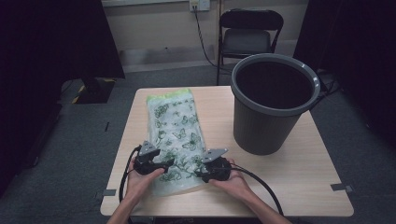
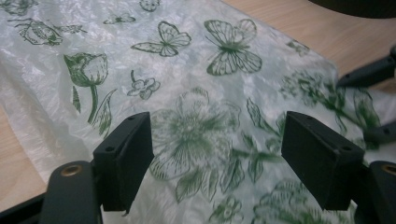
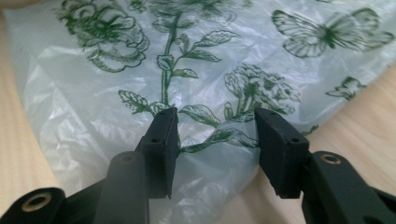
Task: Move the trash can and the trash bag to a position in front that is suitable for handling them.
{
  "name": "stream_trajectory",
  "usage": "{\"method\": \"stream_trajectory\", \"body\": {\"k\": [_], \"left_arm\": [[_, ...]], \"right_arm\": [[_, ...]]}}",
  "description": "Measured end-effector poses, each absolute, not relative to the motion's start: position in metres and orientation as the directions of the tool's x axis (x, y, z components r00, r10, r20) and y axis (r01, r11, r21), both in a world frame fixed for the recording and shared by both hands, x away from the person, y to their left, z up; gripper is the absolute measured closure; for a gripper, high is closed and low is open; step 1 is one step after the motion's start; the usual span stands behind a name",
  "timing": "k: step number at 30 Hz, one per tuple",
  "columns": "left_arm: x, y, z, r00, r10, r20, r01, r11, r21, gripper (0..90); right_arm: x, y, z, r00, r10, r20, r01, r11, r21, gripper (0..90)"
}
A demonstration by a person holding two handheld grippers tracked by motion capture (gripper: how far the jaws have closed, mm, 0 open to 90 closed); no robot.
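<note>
- Translucent plastic, printed with green butterflies and flowers: the bag (image 1: 176, 137) lies flat on the light wooden desk (image 1: 299, 177), lengthwise from the far edge toward the person, left of centre.
- Left hand-held gripper (image 1: 169, 163) sits over the bag's near left part, held in the person's left hand (image 1: 142, 179); in the left gripper view (image 2: 215, 154) its jaws stand wide apart with a printed flower of the bag (image 2: 196, 93) between and beyond them, and nothing is clamped.
- Right hand-held gripper (image 1: 200, 173) sits at the bag's near right edge, held in the right hand (image 1: 236, 182); in the right gripper view (image 3: 215, 135) its jaws are partly open, straddling a crinkled stretch of the bag (image 3: 187, 56) at its edge, where bare desk shows to the right. The pads do not press the plastic together.
- The two hand-held grippers point toward each other across the bag's near end; the right one's jaw tips show at the right margin of the left gripper view.
- Grey bin (image 1: 273, 105) stands upright on the desk's far right part, well apart from the bag and both hand-held grippers.
- Black folding chair (image 1: 250, 32) stands on the floor beyond the desk.
</note>
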State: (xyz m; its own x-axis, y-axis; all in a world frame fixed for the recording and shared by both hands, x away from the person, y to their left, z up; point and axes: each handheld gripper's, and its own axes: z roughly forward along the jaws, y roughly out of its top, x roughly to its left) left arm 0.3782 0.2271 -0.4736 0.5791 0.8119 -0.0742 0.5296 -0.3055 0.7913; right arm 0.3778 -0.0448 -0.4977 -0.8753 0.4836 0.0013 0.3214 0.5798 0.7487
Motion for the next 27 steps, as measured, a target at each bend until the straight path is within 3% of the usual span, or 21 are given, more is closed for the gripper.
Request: {"method": "stream_trajectory", "body": {"k": [10,12,17,22,27], "left_arm": [[0.376,0.223,-0.473,0.593,0.803,-0.054,0.521,-0.332,0.786,25.7],[0.375,0.223,-0.47,0.584,0.807,-0.087,0.521,-0.291,0.802,26.0],[0.373,0.22,-0.471,0.616,0.787,-0.028,0.502,-0.365,0.784,26.2],[0.37,0.222,-0.469,0.612,0.79,-0.046,0.515,-0.353,0.781,27.3],[0.361,0.219,-0.458,0.629,0.774,-0.071,0.502,-0.335,0.797,28.3]], "right_arm": [[0.362,-0.007,-0.5,-0.91,0.415,0.018,0.282,0.584,0.761,51.1],[0.36,0.004,-0.499,-0.92,0.391,0.006,0.26,0.601,0.756,51.7],[0.356,0.022,-0.496,-0.935,0.354,0.026,0.248,0.599,0.761,45.6],[0.362,-0.004,-0.481,-0.919,0.393,0.037,0.271,0.561,0.782,43.7],[0.365,-0.037,-0.473,-0.905,0.424,0.043,0.287,0.534,0.795,48.7]]}}
